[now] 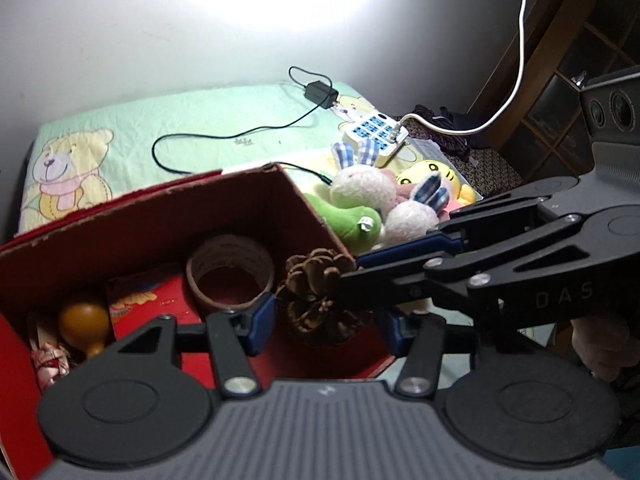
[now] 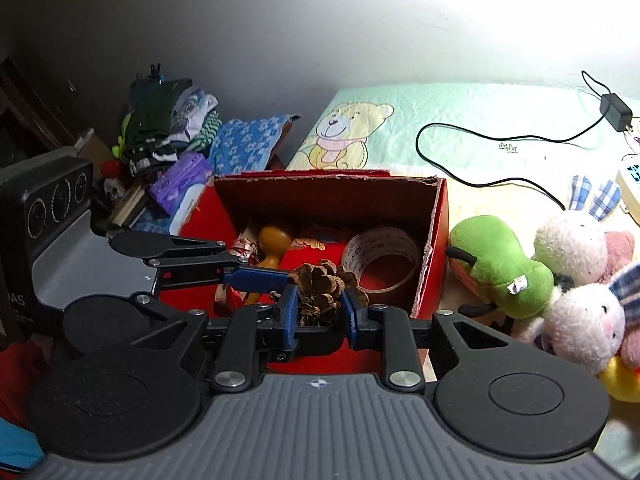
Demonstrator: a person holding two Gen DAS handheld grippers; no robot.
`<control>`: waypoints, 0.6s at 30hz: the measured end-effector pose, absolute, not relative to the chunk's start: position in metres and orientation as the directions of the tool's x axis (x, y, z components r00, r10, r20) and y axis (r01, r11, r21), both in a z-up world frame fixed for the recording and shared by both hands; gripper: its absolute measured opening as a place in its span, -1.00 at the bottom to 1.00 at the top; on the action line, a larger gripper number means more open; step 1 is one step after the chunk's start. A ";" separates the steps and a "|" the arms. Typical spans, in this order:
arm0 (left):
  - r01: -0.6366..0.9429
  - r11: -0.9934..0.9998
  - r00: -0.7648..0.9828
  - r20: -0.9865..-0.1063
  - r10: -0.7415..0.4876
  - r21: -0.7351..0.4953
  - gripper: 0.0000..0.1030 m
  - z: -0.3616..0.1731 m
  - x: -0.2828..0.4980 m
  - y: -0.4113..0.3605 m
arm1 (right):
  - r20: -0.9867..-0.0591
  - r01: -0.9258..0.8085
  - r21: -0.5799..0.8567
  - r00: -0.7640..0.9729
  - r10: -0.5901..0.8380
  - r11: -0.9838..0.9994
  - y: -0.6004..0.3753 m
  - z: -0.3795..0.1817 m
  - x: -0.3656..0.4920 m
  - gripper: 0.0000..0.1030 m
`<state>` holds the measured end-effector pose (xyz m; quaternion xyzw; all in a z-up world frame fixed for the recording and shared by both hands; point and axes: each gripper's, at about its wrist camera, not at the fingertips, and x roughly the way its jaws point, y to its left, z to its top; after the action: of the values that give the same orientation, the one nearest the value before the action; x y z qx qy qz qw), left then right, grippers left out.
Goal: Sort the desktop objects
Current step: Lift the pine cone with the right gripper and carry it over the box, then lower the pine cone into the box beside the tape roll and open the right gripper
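The open-topped red cardboard box is reachable from above, but its floor is crowded: a roll of clear packing tape fills the right end and a round wooden stamp and crumpled paper sit at the left. Green, white and yellow plush toys crowd just beside the box's right wall. Behind the box, the mint-green bear-print cloth lies mostly bare, crossed by a thin black cable.
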<state>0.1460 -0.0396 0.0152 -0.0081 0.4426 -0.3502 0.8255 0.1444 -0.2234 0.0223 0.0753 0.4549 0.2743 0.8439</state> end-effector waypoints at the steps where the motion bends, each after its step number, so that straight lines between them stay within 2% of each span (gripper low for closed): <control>1: 0.564 0.756 0.351 -0.732 -0.584 -0.333 0.07 0.010 0.151 -0.037 | -0.742 -0.399 0.371 0.415 0.526 0.839 -0.219 0.019 0.151 -0.50; 11: 0.502 0.757 0.217 -0.786 -0.578 -0.418 0.07 -0.038 0.175 -0.030 | -0.885 -0.443 0.263 0.242 0.397 0.857 -0.177 -0.012 0.186 -0.51; 12: 0.504 0.753 0.206 -0.788 -0.580 -0.423 0.03 -0.041 0.175 -0.031 | -0.899 -0.447 0.240 0.232 0.371 0.861 -0.173 -0.015 0.188 -0.53; 13: 0.501 0.756 0.199 -0.794 -0.575 -0.422 0.00 -0.042 0.176 -0.032 | -0.909 -0.450 0.227 0.219 0.353 0.864 -0.170 -0.018 0.190 -0.71; 15: 0.495 0.768 0.187 -0.813 -0.551 -0.407 0.03 -0.047 0.179 -0.035 | -0.926 -0.448 0.219 0.185 0.329 0.867 -0.165 -0.026 0.193 -0.80; 17: 0.479 0.784 0.175 -0.832 -0.526 -0.395 0.03 -0.054 0.182 -0.037 | -0.937 -0.444 0.198 0.176 0.302 0.874 -0.162 -0.033 0.197 -0.80; 18: 0.467 0.790 0.168 -0.837 -0.521 -0.398 0.03 -0.058 0.184 -0.037 | -0.940 -0.440 0.192 0.174 0.293 0.877 -0.162 -0.035 0.199 -0.91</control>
<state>0.1843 -0.0374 -0.0578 -0.0240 0.5579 -0.3235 0.7639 0.1991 -0.1617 -0.0348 -0.0619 0.5961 0.2400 0.7637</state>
